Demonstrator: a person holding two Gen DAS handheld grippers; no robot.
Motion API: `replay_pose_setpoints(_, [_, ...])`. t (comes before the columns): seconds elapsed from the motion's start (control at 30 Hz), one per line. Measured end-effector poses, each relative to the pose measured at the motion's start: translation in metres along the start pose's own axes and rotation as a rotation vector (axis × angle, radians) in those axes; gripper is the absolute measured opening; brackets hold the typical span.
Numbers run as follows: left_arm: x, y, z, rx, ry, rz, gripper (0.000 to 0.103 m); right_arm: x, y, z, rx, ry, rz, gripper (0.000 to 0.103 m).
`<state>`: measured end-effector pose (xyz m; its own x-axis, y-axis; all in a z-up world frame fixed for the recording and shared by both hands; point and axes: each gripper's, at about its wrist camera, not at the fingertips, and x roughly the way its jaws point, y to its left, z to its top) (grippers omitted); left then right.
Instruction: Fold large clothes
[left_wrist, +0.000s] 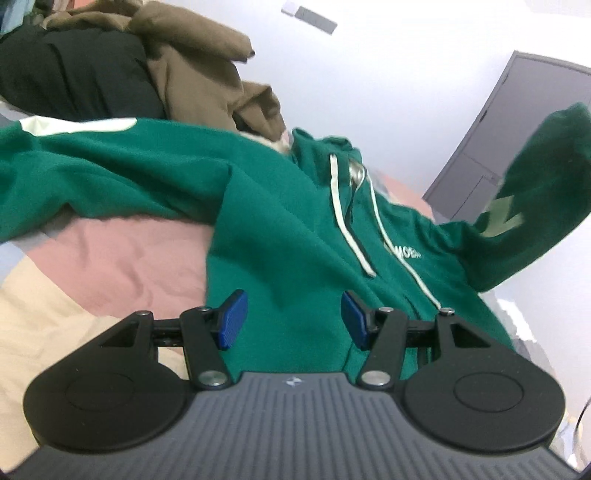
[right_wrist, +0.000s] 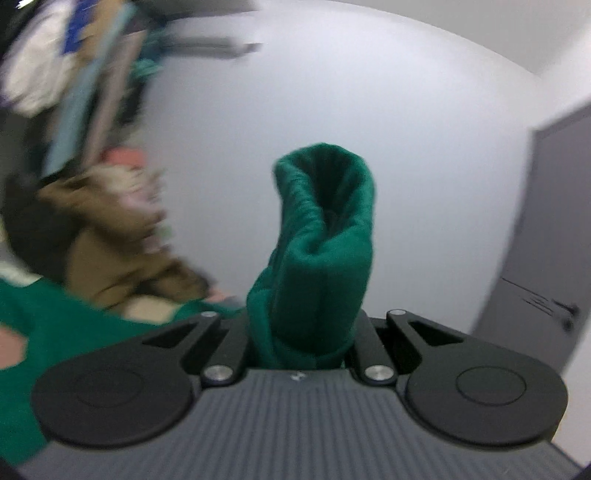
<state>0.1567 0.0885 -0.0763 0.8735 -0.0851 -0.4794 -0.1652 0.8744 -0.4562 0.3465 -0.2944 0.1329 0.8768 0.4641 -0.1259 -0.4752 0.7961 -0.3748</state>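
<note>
A green hoodie (left_wrist: 280, 229) with white drawstrings lies spread on the bed, chest up. My left gripper (left_wrist: 293, 319) hovers over its lower front, blue pads apart with nothing between them. One sleeve (left_wrist: 532, 206) rises off the bed at the right of the left wrist view. In the right wrist view the green sleeve cuff (right_wrist: 321, 251) sticks up out of my right gripper (right_wrist: 301, 332), which is shut on it; the pads are hidden by the cloth. More of the hoodie (right_wrist: 74, 321) shows blurred at lower left.
A pink and cream bedcover (left_wrist: 122, 266) lies under the hoodie. A brown garment (left_wrist: 207, 74) and a black one (left_wrist: 74, 74) are piled behind. A grey door (left_wrist: 491, 147) stands in the white wall at right. Hanging clothes (right_wrist: 74, 66) blur at the upper left.
</note>
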Motion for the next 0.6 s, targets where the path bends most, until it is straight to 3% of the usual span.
replay_pose_setpoints(0.17, [-0.014, 0.011, 0.002, -0.015, -0.049, -0.017, 0.062, -0.021, 0.106, -0.024, -0.046, 0.084, 0.119, 0.009])
replay_pose_setpoints(0.33, [-0.014, 0.018, -0.003, -0.011, -0.036, -0.052, 0.062, -0.037, 0.186, -0.076, -0.087, 0.213, 0.214, 0.009])
replay_pose_setpoints(0.47, [-0.010, 0.013, -0.008, 0.014, -0.018, -0.093, 0.062, -0.046, 0.223, -0.108, -0.047, 0.300, 0.270, 0.011])
replay_pose_setpoints(0.6, [-0.009, 0.007, -0.010, 0.043, -0.026, -0.116, 0.062, -0.049, 0.234, -0.129, -0.013, 0.366, 0.287, 0.012])
